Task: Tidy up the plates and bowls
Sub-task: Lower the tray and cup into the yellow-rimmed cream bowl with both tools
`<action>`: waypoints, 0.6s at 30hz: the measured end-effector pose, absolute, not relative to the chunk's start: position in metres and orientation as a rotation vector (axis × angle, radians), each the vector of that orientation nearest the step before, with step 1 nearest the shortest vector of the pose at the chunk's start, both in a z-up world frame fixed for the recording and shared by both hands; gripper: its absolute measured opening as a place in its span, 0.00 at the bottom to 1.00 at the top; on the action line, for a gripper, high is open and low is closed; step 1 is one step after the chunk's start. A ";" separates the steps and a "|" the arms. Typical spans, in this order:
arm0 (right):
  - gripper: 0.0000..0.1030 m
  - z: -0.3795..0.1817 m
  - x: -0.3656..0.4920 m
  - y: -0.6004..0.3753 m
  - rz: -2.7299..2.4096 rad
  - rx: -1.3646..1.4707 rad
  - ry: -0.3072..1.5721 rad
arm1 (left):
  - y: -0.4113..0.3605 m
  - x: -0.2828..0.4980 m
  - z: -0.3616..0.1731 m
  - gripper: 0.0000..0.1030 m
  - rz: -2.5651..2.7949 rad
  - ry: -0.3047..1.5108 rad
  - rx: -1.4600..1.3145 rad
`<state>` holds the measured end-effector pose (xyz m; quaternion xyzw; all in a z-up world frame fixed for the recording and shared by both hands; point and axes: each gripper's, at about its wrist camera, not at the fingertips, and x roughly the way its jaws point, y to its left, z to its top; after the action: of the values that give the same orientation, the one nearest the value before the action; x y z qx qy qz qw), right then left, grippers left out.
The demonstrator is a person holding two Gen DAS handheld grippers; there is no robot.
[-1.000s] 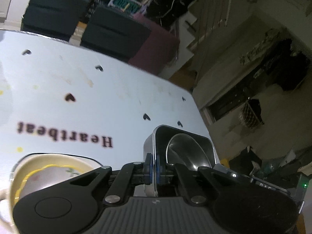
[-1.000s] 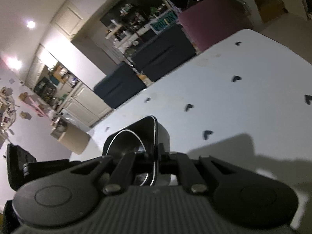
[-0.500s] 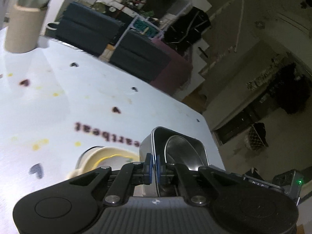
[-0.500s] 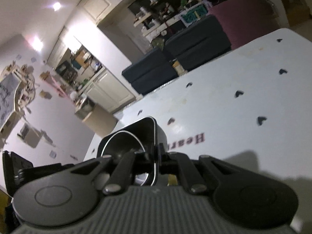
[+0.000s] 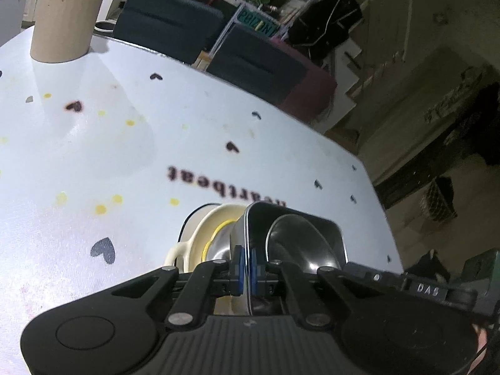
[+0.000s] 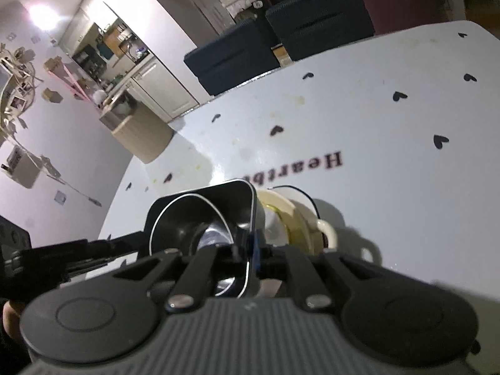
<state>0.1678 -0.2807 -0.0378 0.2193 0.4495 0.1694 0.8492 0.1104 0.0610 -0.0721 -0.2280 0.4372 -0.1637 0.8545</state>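
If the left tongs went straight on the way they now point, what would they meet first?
Probably the cream bowl on the table. The left tongs are shut on the wall of the steel container, and the bowl sits just ahead; depth is unclear.

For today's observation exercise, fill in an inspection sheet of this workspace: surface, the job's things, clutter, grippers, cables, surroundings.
Surface: white table printed with dark hearts and the word "Heartbeat"; a few yellowish specks.
Job's things: square steel container with a round steel bowl inside, held above a cream bowl with a yellow band and side handle.
Clutter: tan cylindrical holder at the table's far edge.
Grippers: left gripper and right gripper each shut on opposite walls of the steel container; blue fingers pinch the wall.
Cables: nothing seen on the table.
Surroundings: dark blue chairs, maroon seat, cluttered shelves, dim room.
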 end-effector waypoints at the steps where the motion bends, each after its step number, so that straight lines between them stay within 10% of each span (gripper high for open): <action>1: 0.07 -0.039 0.168 -0.281 0.352 0.462 0.953 | 0.060 0.110 -0.074 0.04 -0.343 0.926 -0.468; 18: 0.10 -0.042 0.170 -0.257 0.334 0.405 1.014 | 0.059 0.116 -0.084 0.04 -0.316 0.974 -0.445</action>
<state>0.1701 -0.2572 -0.0420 0.1915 0.4799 0.1580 0.8415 0.1156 0.0586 -0.0843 -0.2110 0.4623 -0.1499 0.8481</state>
